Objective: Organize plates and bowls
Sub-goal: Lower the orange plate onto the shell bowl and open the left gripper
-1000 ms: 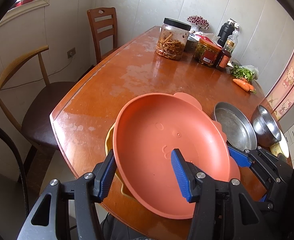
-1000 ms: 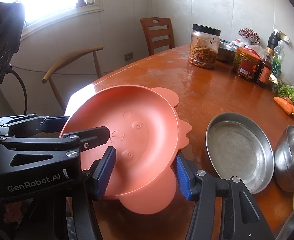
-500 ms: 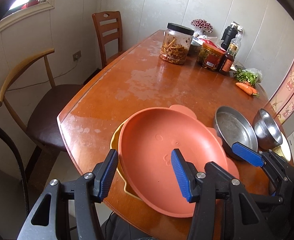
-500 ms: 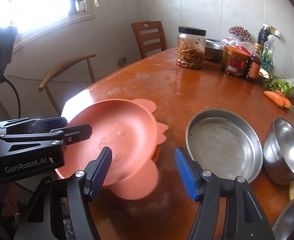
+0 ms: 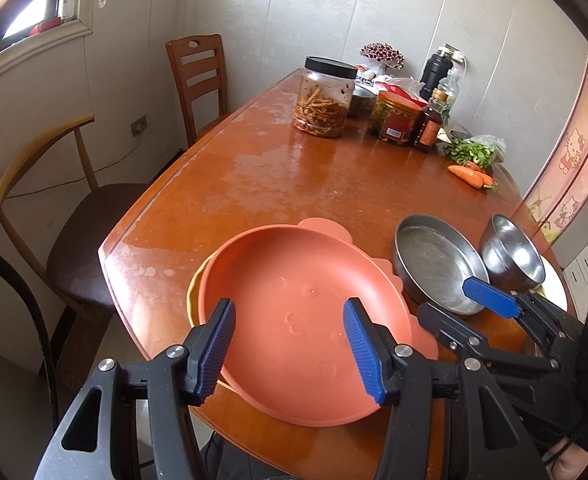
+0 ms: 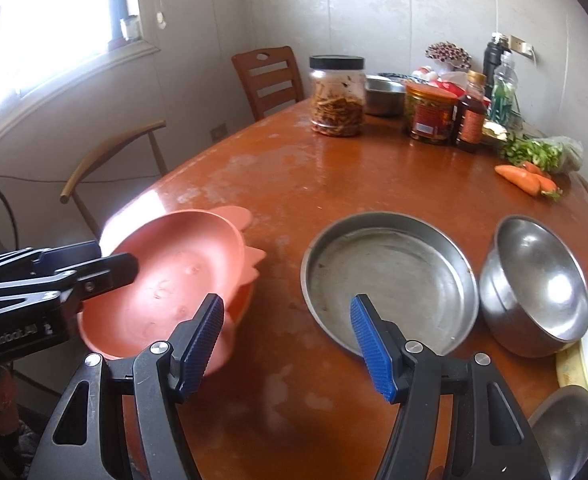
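An orange animal-shaped plate (image 5: 294,312) lies on a yellow plate (image 5: 193,288) at the table's near left corner; it also shows in the right wrist view (image 6: 173,280). My left gripper (image 5: 289,344) is open and empty, its fingers above the orange plate's near part. My right gripper (image 6: 287,344) is open and empty, above the table between the orange plate and a round steel pan (image 6: 390,276). A steel bowl (image 6: 534,284) sits right of the pan. The right gripper also appears in the left wrist view (image 5: 490,300).
A big jar (image 5: 326,98), a red-lidded jar (image 5: 394,120), bottles (image 5: 430,124), greens and carrots (image 5: 472,174) stand at the table's far end. More dishes (image 6: 586,352) lie at the right edge. Two chairs (image 5: 53,216) stand on the left side.
The orange plate came down from a tilted hold onto the yellow plate. Both grippers let go of it and pulled back; the right gripper swung right toward the steel pan.
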A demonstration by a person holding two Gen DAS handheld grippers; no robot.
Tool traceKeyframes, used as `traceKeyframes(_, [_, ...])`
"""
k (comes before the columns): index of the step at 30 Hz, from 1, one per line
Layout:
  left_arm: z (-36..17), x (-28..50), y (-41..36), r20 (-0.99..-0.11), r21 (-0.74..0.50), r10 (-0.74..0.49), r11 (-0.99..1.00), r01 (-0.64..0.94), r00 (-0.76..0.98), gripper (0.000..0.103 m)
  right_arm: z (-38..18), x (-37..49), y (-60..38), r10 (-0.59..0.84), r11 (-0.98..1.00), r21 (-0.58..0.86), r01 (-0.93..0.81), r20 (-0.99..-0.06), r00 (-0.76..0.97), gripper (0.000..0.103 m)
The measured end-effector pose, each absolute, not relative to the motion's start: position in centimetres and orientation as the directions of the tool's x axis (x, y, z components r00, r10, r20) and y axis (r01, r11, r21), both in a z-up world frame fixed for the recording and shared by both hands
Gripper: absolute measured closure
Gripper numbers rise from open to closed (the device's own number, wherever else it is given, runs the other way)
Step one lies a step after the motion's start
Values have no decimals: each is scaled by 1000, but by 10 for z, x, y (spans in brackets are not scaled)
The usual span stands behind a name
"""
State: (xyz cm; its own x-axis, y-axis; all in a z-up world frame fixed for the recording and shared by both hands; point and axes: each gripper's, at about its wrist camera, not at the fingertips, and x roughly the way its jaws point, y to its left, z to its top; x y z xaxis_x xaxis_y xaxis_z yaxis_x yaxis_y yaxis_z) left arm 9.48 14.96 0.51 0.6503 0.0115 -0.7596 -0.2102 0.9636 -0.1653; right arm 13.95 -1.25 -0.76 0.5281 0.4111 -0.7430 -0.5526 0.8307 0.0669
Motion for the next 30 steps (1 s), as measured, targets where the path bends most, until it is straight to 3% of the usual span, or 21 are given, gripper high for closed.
traceKeyframes(14, [9,90,139,-762,-154,13,967,-201,648,47,-31,158,-24,442,792,162,-589,-818,368,36])
traceKeyframes(30, [10,65,109,-751,-141,-12,980,-143,660,47,-29,85,-33,487,688,192,-699,-837,250,35])
